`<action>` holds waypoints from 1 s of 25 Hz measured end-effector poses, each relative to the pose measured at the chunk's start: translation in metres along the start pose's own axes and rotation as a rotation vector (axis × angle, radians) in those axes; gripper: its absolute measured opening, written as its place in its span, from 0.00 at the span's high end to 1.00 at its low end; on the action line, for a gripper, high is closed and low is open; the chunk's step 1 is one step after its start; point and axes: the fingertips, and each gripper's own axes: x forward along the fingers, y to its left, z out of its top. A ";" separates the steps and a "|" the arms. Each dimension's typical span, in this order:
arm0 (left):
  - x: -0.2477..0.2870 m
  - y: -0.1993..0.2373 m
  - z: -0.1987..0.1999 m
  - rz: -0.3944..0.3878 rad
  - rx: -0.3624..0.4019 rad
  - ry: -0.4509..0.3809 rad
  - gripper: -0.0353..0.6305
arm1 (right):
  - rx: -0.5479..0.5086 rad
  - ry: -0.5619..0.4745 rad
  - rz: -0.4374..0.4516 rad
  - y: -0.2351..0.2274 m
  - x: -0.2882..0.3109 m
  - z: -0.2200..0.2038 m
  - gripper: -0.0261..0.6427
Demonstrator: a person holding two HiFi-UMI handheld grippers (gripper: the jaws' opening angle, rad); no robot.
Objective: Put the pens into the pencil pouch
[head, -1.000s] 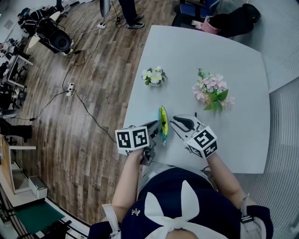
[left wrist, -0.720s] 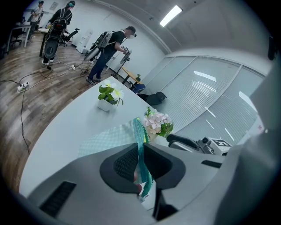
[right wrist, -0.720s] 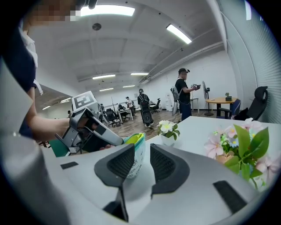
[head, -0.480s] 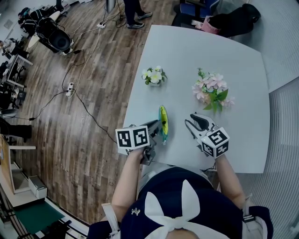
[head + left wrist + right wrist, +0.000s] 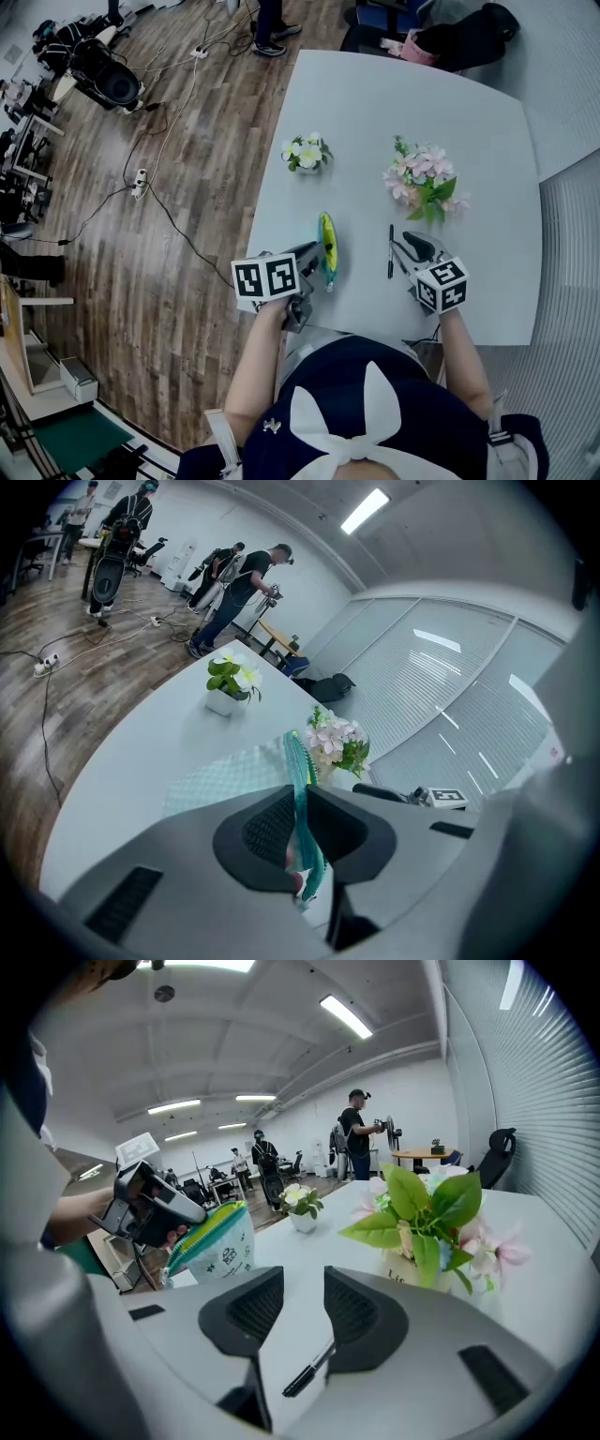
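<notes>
Shifted right gripper [image 5: 411, 244] away from pencil pouch [image 5: 327, 231] to pen [image 5: 390, 251] lying on table [image 5: 469, 112], jaws just spreading, gripping nothing — with left gripper [image 5: 316, 251] clamped on the upright pouch's edge.

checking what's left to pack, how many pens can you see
1: a black pen lies on the table by the right tongs. More may be hidden inside the pencil pouch.

On the table [image 5: 375, 103], the pencil pouch [image 5: 326, 246] stood on its edge close to the near edge, toward the left edge. The pen [image 5: 391, 250] lay flat to the pouch's right, apart from it, running near to far. Behind the pouch, by the left edge, sat a small flower pot [image 5: 307, 153]. Behind the pen, nearer the right edge, sat a larger flower arrangement [image 5: 424, 180].
</notes>
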 end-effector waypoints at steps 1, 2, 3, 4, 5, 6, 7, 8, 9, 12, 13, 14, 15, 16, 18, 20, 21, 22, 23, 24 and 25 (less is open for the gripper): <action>0.000 0.000 0.000 0.000 0.000 0.000 0.87 | 0.008 0.013 -0.012 -0.003 0.002 -0.004 0.75; 0.000 0.000 0.000 -0.001 0.000 0.000 0.87 | 0.016 0.025 -0.022 -0.006 0.004 -0.008 0.75; 0.000 0.000 0.000 -0.001 0.001 0.000 0.87 | 0.026 0.036 -0.031 -0.009 0.007 -0.012 0.75; 0.000 -0.001 0.000 -0.001 0.001 0.000 0.87 | 0.037 0.047 -0.038 -0.012 0.010 -0.016 0.75; 0.000 -0.001 0.000 -0.001 0.000 0.000 0.87 | 0.049 0.057 -0.045 -0.014 0.012 -0.019 0.75; 0.000 0.000 0.000 -0.001 -0.002 0.000 0.87 | 0.062 0.066 -0.052 -0.017 0.015 -0.023 0.75; 0.000 0.000 0.000 -0.001 -0.004 0.001 0.87 | 0.076 0.073 -0.060 -0.020 0.018 -0.025 0.75; 0.000 0.000 0.000 -0.001 -0.006 0.000 0.87 | 0.091 0.079 -0.068 -0.023 0.022 -0.028 0.75; 0.000 -0.001 0.000 -0.002 -0.007 0.000 0.87 | 0.109 0.085 -0.076 -0.027 0.026 -0.030 0.75; 0.001 -0.001 0.000 -0.004 -0.009 0.001 0.87 | 0.170 0.106 -0.106 -0.039 0.037 -0.039 0.75; 0.002 -0.001 0.000 -0.004 -0.010 0.002 0.87 | 0.191 0.112 -0.115 -0.043 0.040 -0.043 0.75; 0.002 -0.001 0.000 -0.004 -0.011 0.003 0.87 | 0.212 0.117 -0.123 -0.046 0.044 -0.045 0.75; 0.002 -0.001 0.000 -0.003 -0.011 0.004 0.87 | 0.233 0.121 -0.132 -0.049 0.047 -0.048 0.75; 0.002 -0.001 0.000 -0.003 -0.012 0.004 0.87 | 0.252 0.124 -0.142 -0.052 0.050 -0.051 0.75; 0.002 -0.001 0.000 -0.003 -0.012 0.004 0.87 | 0.281 0.133 -0.163 -0.057 0.055 -0.055 0.76; 0.003 -0.003 0.000 -0.006 -0.012 0.006 0.87 | 0.298 0.145 -0.180 -0.062 0.059 -0.059 0.76; 0.004 -0.003 0.000 -0.007 -0.012 0.007 0.87 | 0.303 0.151 -0.185 -0.063 0.062 -0.061 0.76; 0.004 -0.004 0.000 -0.008 -0.013 0.009 0.87 | 0.307 0.158 -0.189 -0.064 0.064 -0.062 0.76; 0.004 -0.005 0.000 -0.008 -0.013 0.011 0.87 | 0.308 0.164 -0.193 -0.065 0.067 -0.063 0.76; 0.004 -0.005 0.000 -0.007 -0.013 0.012 0.87 | 0.306 0.171 -0.199 -0.066 0.070 -0.064 0.76; 0.004 -0.005 0.000 -0.007 -0.013 0.012 0.87 | 0.302 0.179 -0.209 -0.067 0.072 -0.065 0.76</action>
